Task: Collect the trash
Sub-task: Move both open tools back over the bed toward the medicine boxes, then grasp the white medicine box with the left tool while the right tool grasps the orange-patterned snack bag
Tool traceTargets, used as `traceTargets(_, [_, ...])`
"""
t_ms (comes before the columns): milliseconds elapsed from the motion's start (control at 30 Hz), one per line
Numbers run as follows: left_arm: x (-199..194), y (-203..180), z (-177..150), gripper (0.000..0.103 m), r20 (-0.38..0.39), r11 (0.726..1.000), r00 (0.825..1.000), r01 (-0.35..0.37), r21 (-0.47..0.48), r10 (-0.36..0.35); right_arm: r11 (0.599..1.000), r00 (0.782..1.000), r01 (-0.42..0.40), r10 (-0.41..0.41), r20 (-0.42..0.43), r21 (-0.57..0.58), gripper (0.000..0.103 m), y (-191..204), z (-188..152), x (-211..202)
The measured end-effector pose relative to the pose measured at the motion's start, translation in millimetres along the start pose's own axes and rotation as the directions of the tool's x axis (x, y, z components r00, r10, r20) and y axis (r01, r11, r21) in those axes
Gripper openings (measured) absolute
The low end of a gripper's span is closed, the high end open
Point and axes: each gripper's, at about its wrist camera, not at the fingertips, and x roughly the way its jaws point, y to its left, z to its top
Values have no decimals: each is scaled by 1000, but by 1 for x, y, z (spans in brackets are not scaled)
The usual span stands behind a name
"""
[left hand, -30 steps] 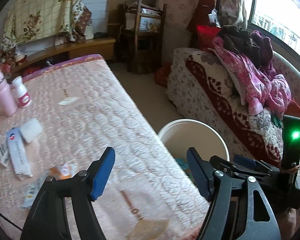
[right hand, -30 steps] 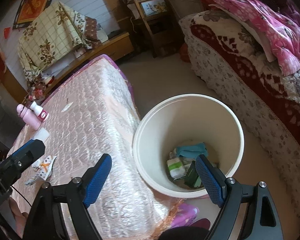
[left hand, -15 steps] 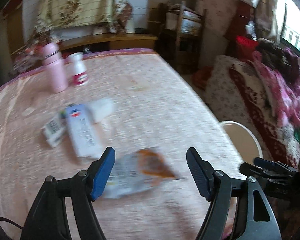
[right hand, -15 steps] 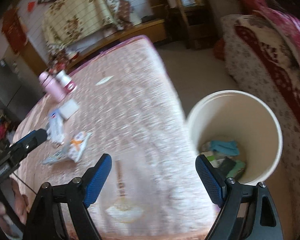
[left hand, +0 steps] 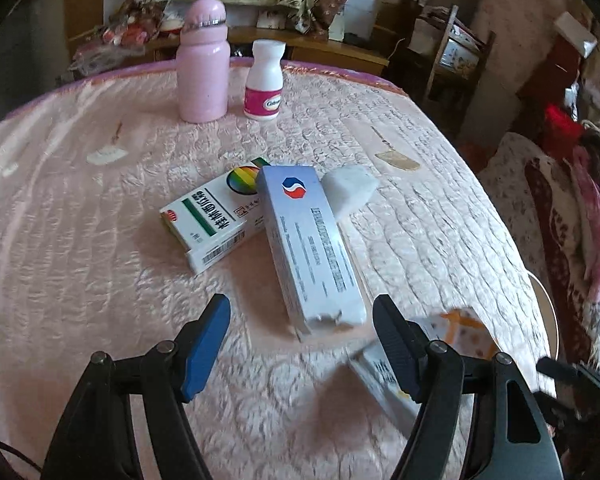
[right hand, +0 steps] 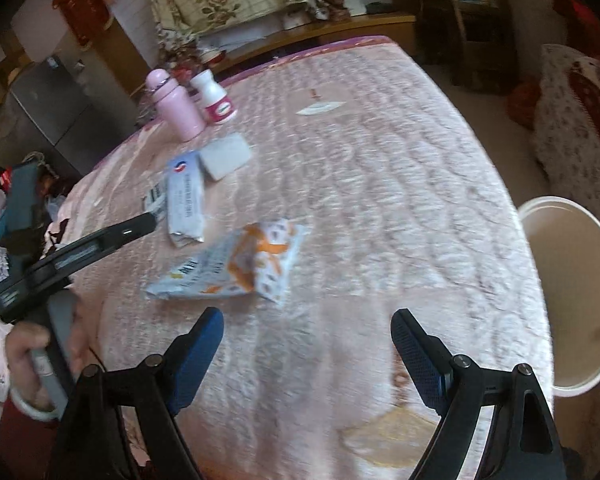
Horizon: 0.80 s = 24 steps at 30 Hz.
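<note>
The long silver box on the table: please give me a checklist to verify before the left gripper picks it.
1. Left gripper open and empty: ok.
2. Long silver box ahead of the left fingers, not yet between them: ok.
3. Box free of neighbours: not ok, it overlaps the green-striped box.
4. Right gripper open and empty: ok.
5. White bucket open beside the table: ok.
6. Box empty inside: cannot tell.

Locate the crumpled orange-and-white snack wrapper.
In the right wrist view, the crumpled orange-and-white snack wrapper lies on the pink quilted tabletop, just ahead of the open right gripper.
</note>
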Motion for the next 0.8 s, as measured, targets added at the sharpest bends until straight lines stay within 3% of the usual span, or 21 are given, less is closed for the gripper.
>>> traceTargets(400, [54,-7,24,74,-47,1000,999,17,-5,-18,998,998,-57,58,-27,34,88,10,21,33])
traceTargets(433, [55,-8,24,71,-41,1000,999,21,2,-21,997,997,-63,65,-35,44,88,10,22,40])
traceTargets(467, [56,-9,24,58,-40,1000,999,21,9,-20,996,997,-68,70,-41,50,88,9,23,43])
traceTargets(633, [55,-8,25,54,-30,999,999,27,32,-26,997,995,-79,81,-65,26,87,19,28,64])
traceTargets(667, [54,-7,24,54,-30,999,999,29,35,-28,996,994,-82,83,-66,19,84,22,29,68])
traceTargets(767, [45,-3,22,53,-26,998,999,39,42,-38,997,996,-74,73,-60,-4,44,26,31,73])
traceTargets(800, [41,-3,22,53,-24,998,999,40,47,-39,996,994,-94,94,-58,-1,42,26,32,73])
